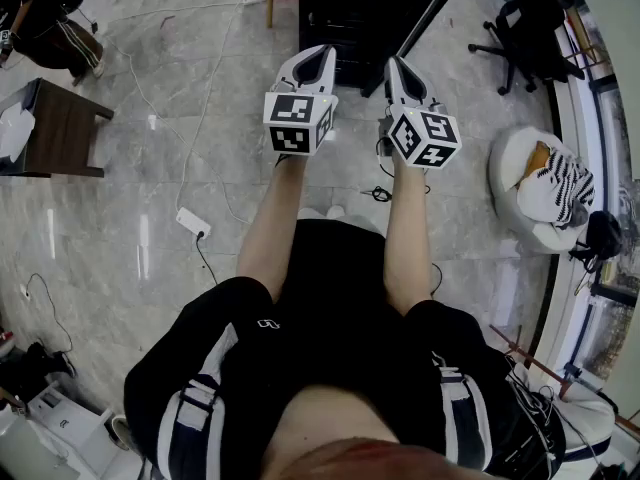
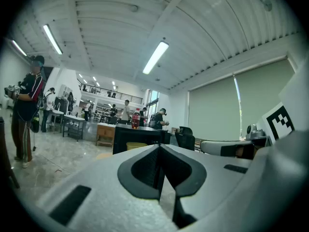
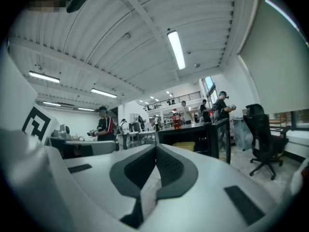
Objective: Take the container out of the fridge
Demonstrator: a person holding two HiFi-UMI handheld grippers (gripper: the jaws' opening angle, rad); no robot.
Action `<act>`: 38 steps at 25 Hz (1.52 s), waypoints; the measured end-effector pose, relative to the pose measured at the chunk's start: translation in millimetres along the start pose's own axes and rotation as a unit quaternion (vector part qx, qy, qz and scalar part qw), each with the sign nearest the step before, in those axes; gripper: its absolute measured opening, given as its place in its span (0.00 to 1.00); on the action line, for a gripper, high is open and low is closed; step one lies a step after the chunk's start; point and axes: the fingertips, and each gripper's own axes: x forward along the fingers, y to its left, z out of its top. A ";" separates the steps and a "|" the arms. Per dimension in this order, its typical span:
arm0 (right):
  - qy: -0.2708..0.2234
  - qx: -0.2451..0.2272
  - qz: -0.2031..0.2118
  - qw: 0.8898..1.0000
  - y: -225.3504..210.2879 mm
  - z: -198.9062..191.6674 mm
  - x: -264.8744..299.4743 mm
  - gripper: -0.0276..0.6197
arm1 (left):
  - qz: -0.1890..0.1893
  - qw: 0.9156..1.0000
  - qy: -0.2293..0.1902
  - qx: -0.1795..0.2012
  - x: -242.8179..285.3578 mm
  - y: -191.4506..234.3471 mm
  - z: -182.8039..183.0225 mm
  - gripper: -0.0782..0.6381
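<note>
Currently, left hand-held gripper [image 1: 318, 56]: jaws pressed together, nothing between them; held out at waist level above the grey marble-patterned floor [image 1: 180, 198].
Right hand-held gripper [image 1: 397, 66]: jaws likewise closed on nothing; just beside the left unit, at its 3 o'clock.
Fridge location: a black box-shaped cabinet [image 1: 345, 13] stands at 12 o'clock from both units, apart from them. It is probably the fridge; this cannot be confirmed.
Container location: no container is positively identified. A low yellow tub-like object [image 2: 136, 145] shows in the cabinet's front opening and is the likely target.
Container contents: not visible from any view.
Other items: a red bottle [image 2: 135, 120] stands upright on the cabinet top, at 12 o'clock from the yellow object.
Expected handling: if plastic, the tub should be light and stiff. Its walls may be smooth and slippery when chilled. Weight depends on unseen contents.
Recommended hold: open the jaws and grip the near rim or wall. Use the second unit on the opposite side and keep the tub level.
</note>
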 end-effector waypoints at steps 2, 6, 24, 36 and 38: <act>-0.017 0.004 -0.026 1.000 -5.5 4.2 -3.4 0.06 | -0.004 1.000 0.003 -0.001 -2.3 -0.5 -1.6 0.12; -0.023 0.004 -0.041 0.999 -0.8 3.3 -2.0 0.06 | -0.006 1.000 0.001 -0.008 -5.0 10.2 -1.7 0.12; -0.028 0.029 -0.039 0.998 -57.3 -2.6 86.2 0.06 | 0.004 1.000 0.006 -0.005 79.7 56.9 -6.4 0.12; -0.020 0.012 0.000 1.000 -141.0 16.3 232.8 0.06 | 0.045 0.999 0.014 -0.004 227.8 110.7 4.3 0.12; -0.015 0.010 0.005 1.000 -153.1 12.4 249.6 0.06 | 0.048 0.999 0.018 -0.002 248.5 115.5 1.2 0.12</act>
